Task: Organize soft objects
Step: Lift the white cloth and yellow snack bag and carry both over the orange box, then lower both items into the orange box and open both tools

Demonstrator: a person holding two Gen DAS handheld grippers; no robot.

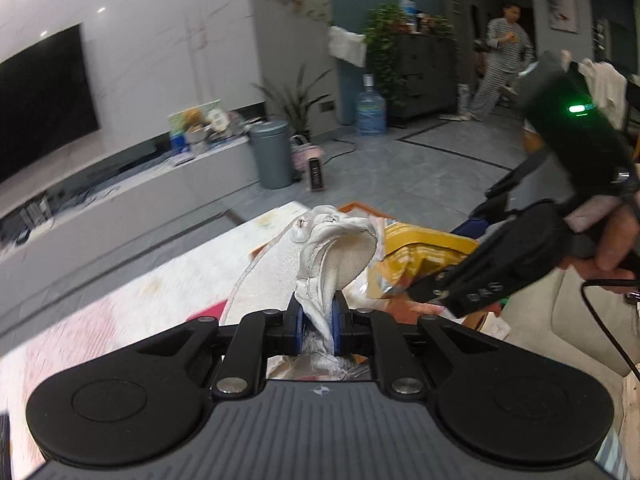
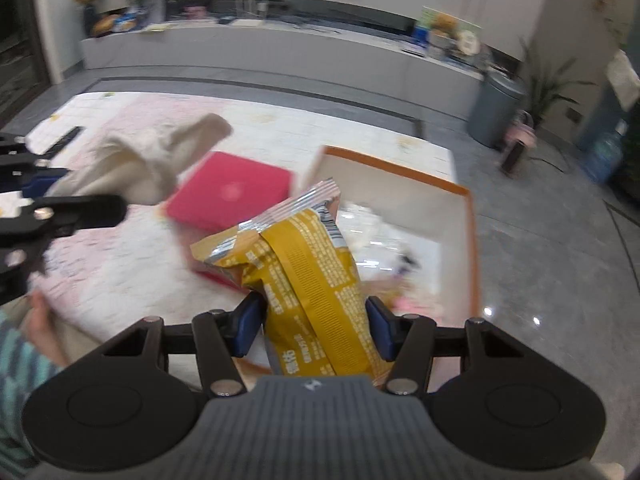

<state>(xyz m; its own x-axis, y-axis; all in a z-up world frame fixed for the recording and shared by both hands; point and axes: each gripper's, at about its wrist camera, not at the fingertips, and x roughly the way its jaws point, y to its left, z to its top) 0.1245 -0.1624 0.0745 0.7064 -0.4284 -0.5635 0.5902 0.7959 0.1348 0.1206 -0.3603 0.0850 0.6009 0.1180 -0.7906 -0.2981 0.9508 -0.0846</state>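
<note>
My left gripper point(image 1: 318, 322) is shut on a crumpled white cloth point(image 1: 340, 246), which stands up between the blue pads above the pale rug. My right gripper point(image 2: 316, 328) is shut on a yellow snack bag point(image 2: 304, 276) with a silver crimped top. The bag hangs over the near corner of an orange-rimmed white box point(image 2: 470, 216). In the right wrist view the cloth point(image 2: 152, 164) shows at the left, held by the left gripper point(image 2: 44, 184). In the left wrist view the right gripper's body and the hand on it fill the right side, with the yellow bag point(image 1: 424, 250) at its tip.
A pink flat box point(image 2: 230, 192) lies on the patterned rug point(image 2: 120, 264) beside the orange-rimmed box, which holds clear wrappers. A grey bin point(image 1: 272, 154), a small heater point(image 1: 316, 170) and a water jug point(image 1: 370, 108) stand by the long low cabinet point(image 2: 280, 52). A person in striped clothes point(image 1: 500, 68) stands far back.
</note>
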